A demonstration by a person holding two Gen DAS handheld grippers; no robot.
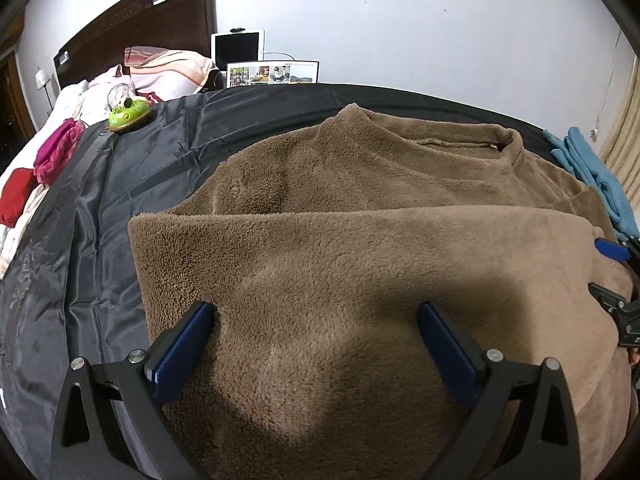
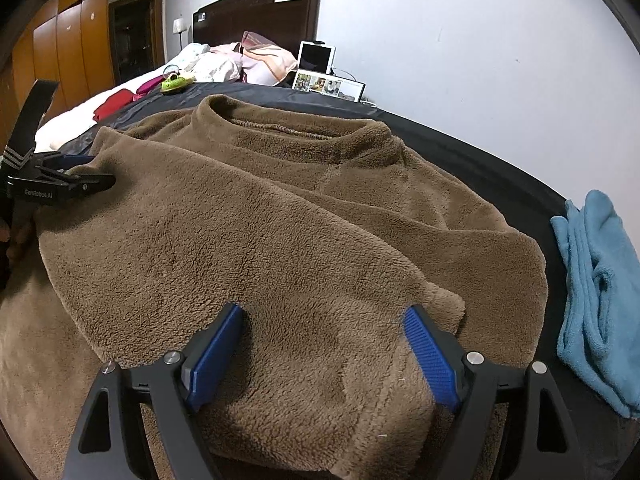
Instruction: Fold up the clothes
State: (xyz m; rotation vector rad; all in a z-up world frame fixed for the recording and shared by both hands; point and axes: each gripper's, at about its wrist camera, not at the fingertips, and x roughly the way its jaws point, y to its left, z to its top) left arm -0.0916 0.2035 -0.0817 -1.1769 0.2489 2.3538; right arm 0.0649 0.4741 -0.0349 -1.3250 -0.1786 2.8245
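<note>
A brown fleece sweater (image 1: 360, 240) lies flat on a black sheet (image 1: 120, 184), collar (image 2: 296, 128) at the far side. Its near part is folded over the body and forms a thick upper layer (image 2: 224, 248). My left gripper (image 1: 316, 312) stands open just above that layer's near left part, blue pads wide apart with only flat fleece under them. My right gripper (image 2: 324, 312) is open over the near right corner of the fold. Each gripper shows at the edge of the other's view: the right gripper (image 1: 604, 272) and the left gripper (image 2: 80, 180). Neither one pinches cloth.
A folded blue towel (image 2: 596, 300) lies on the sheet to the right of the sweater. A green toy (image 1: 128, 114), a magenta cloth (image 1: 58, 152) and a red cloth (image 1: 16, 196) sit at the far left. Behind are pillows (image 1: 168, 68), a tablet (image 1: 240, 48) and a headboard (image 1: 132, 28).
</note>
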